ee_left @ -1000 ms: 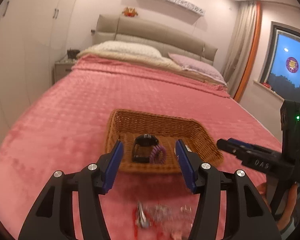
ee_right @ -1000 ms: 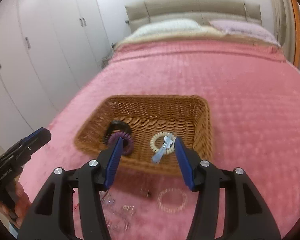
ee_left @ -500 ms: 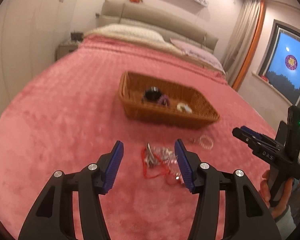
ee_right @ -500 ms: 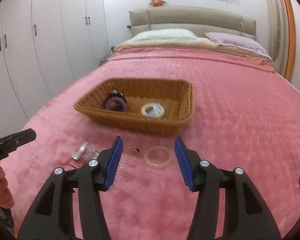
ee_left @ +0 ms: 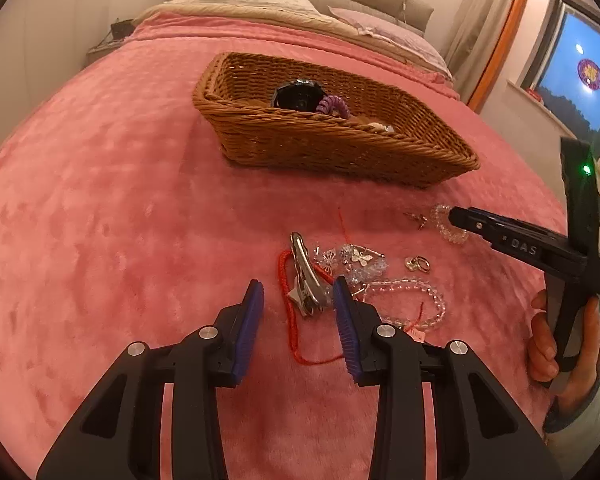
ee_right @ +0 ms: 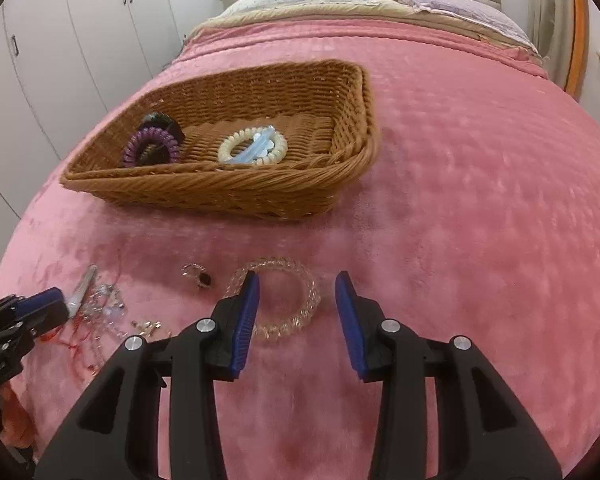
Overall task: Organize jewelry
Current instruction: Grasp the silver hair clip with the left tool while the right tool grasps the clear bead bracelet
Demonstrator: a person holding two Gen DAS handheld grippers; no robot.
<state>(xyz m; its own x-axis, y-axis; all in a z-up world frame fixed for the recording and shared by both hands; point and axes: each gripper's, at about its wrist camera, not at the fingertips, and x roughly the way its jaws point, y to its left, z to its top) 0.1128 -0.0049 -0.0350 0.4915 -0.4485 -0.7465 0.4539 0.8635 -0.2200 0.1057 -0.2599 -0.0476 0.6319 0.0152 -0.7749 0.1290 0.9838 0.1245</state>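
Both tongs have pulled back from above the basket and dropped low toward the loose pieces on the near part of the bed, so the basket now sits farther off than a second ago.

The left tongs are released, jaws spread on either side of a metal hair clip that lies across a red cord. Nothing is gripped yet. That straddling pose looks like a line-up for closing on the clip, the stiffest piece in a tangle that also holds a clear bead bracelet and small butterfly charms. The cord under it could come along by mistake.

The right tongs are also released and empty. Their left finger overlaps the near-left edge of a clear coil bracelet lying flat on the pink bedspread, with a small ring just to its left. The bracelet lies apart from the tangle, probably why each hand takes its own target.

In the basket already lie a purple coil band, a dark piece behind it, and a cream coil band with a pale blue clip; much remains outside.
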